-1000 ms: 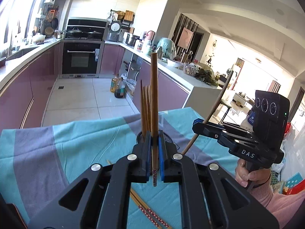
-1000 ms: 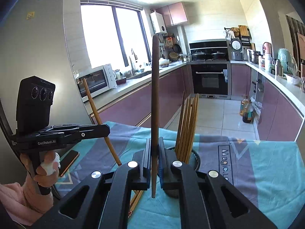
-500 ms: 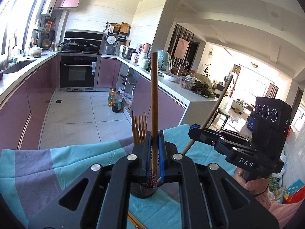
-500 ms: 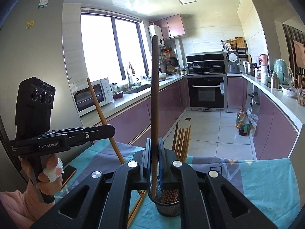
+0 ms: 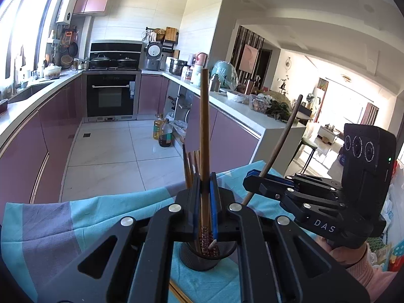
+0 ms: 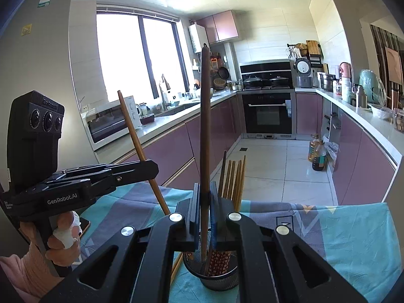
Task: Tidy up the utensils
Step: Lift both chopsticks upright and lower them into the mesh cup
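My left gripper (image 5: pixel 204 184) is shut on a light brown chopstick (image 5: pixel 204 131), held upright with its lower tip just inside a black mesh holder (image 5: pixel 202 258). My right gripper (image 6: pixel 204 192) is shut on a darker chopstick (image 6: pixel 205 116), also upright, its lower end inside the same holder (image 6: pixel 214 279). Several chopsticks (image 6: pixel 233 179) stand in the holder. Each gripper shows in the other's view: the right one (image 5: pixel 255 179) to the right, the left one (image 6: pixel 149 168) to the left.
The holder stands on a teal and purple cloth (image 5: pixel 75 217) over the table. More chopsticks (image 5: pixel 178 293) lie on the cloth near the holder. A phone (image 6: pixel 84 224) lies at the left. The table's far edge drops to the kitchen floor (image 5: pixel 113 151).
Both grippers have come forward and down over the holder with their chopsticks. The chopstick tips now reach into the holder, which has come closer in both views.
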The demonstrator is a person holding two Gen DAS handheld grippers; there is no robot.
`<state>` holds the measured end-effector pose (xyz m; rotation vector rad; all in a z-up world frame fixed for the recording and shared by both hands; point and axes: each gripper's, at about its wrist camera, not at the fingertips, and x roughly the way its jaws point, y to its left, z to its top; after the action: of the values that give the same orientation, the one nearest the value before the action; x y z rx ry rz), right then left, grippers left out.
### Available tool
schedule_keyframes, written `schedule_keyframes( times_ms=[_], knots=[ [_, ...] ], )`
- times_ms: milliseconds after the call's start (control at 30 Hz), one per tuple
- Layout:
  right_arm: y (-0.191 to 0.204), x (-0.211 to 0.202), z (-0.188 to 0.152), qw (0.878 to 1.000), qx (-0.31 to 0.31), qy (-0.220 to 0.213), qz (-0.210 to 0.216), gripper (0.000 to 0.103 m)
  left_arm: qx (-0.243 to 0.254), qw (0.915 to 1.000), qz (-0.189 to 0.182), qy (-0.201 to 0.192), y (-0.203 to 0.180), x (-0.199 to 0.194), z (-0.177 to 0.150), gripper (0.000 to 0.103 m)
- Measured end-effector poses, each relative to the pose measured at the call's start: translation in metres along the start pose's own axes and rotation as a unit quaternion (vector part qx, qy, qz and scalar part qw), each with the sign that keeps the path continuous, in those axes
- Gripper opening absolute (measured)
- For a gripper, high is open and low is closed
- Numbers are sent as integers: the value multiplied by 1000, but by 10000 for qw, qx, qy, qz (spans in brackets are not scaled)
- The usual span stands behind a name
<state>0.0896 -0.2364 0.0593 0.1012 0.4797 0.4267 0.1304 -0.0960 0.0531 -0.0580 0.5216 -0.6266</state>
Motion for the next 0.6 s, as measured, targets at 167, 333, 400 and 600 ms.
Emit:
schedule_keyframes(
  times_ms=[167, 333, 400, 600],
  knots=[
    [-5, 14, -7, 9998, 53, 214, 7, 6, 52, 9996, -29, 275, -1, 15, -5, 7],
    [-5, 23, -12, 9992, 57, 400, 49, 6, 159, 9987, -11, 488, -3, 27, -8, 7],
    [-5, 26, -15, 9989, 72, 463, 71, 6, 213, 9982, -12, 557, -3, 29, -7, 7],
    [-5, 37, -21, 9972, 112, 720, 136, 6, 334, 9960, 9, 830, -1, 40, -10, 7]
  ],
)
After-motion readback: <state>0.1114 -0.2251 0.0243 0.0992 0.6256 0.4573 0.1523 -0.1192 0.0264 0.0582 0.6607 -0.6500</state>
